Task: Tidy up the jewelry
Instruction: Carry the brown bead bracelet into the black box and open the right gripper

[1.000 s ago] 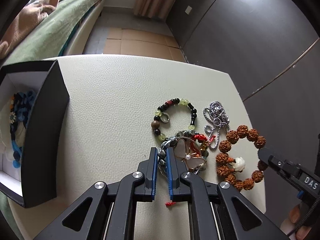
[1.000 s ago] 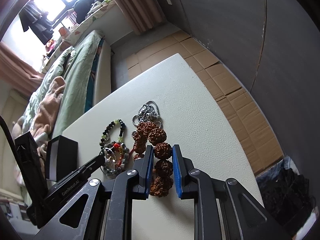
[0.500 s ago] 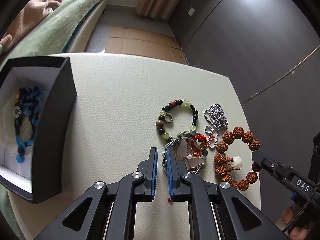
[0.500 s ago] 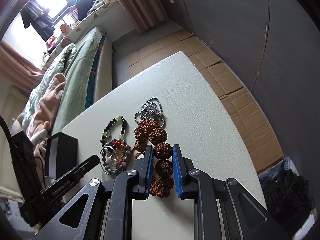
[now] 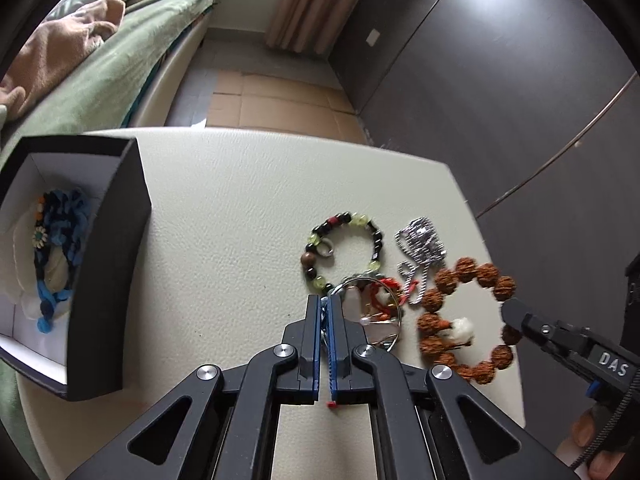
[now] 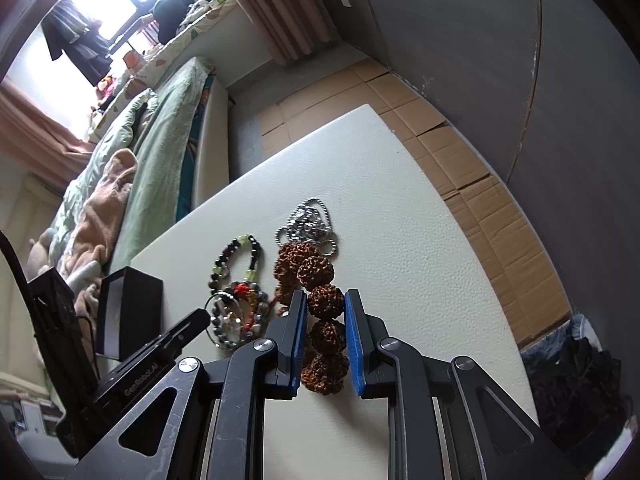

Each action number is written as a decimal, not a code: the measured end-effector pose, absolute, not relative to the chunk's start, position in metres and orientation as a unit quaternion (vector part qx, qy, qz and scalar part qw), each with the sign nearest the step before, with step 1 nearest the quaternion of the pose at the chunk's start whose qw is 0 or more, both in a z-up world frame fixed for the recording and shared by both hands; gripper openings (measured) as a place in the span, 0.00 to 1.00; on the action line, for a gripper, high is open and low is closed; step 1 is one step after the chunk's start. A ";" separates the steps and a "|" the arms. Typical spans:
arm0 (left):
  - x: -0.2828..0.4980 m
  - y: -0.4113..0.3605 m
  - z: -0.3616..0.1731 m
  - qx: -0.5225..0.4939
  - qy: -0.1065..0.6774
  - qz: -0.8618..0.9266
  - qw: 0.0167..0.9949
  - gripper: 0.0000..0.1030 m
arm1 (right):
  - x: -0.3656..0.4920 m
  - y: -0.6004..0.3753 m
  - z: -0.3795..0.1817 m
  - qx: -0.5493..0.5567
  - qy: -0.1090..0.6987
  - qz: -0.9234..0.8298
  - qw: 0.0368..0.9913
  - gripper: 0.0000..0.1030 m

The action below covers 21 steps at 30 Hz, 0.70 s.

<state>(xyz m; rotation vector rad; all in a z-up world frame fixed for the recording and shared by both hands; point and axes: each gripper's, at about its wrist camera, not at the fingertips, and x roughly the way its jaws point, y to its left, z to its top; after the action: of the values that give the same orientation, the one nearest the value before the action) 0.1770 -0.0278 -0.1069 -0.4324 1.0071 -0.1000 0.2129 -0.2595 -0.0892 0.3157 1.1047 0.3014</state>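
The grey-beaded bracelet with a red knot and a clear butterfly-like charm (image 5: 370, 308) lies on the cream leather-textured tabletop (image 5: 240, 220) right at the tip of the left gripper (image 5: 325, 312), whose blue-padded jaws are pressed nearly together on the bracelet's near rim, so it appears pinched and about ready to be lifted. Just ahead of it sits the bracelet of black, green and red round beads (image 5: 344, 250), and ahead and to the right the bunched silver ball chain (image 5: 420, 252). Further right, the bracelet of large knobbly brown seed beads with a white bead (image 5: 464, 320) rests on the table, and the right gripper (image 6: 326, 308) has its jaws closed against one of those beads, apparently holding that bracelet in place. Well off to the left of the left gripper stands the open black box with a white lining (image 5: 108, 264), already holding a blue braided piece with a small flower (image 5: 56, 240) (so one item seems stowed, four still out). Both grippers reach forward low over the table, angled down toward the cluster.
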 end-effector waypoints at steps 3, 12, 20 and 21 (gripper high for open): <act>0.169 -0.025 -0.094 -0.206 0.462 -0.054 0.861 0.02 | 0.210 -0.257 -0.084 0.158 0.511 0.155 0.831 0.19; 0.149 -0.001 -0.061 -0.226 0.425 -0.057 0.875 0.02 | 0.202 -0.241 -0.065 0.191 0.474 0.197 0.836 0.19; 0.132 0.043 -0.043 -0.251 0.397 -0.027 0.882 0.02 | 0.192 -0.221 -0.050 0.219 0.431 0.236 0.843 0.19; 0.130 0.050 -0.042 -0.256 0.394 -0.020 0.883 0.02 | 0.191 -0.218 -0.048 0.221 0.427 0.241 0.843 0.19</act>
<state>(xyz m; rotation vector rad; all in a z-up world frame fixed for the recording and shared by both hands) 0.1303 0.0498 -0.0419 -0.5329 0.8198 -0.0419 0.1909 -0.2175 -0.0480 0.4673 0.9008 0.5079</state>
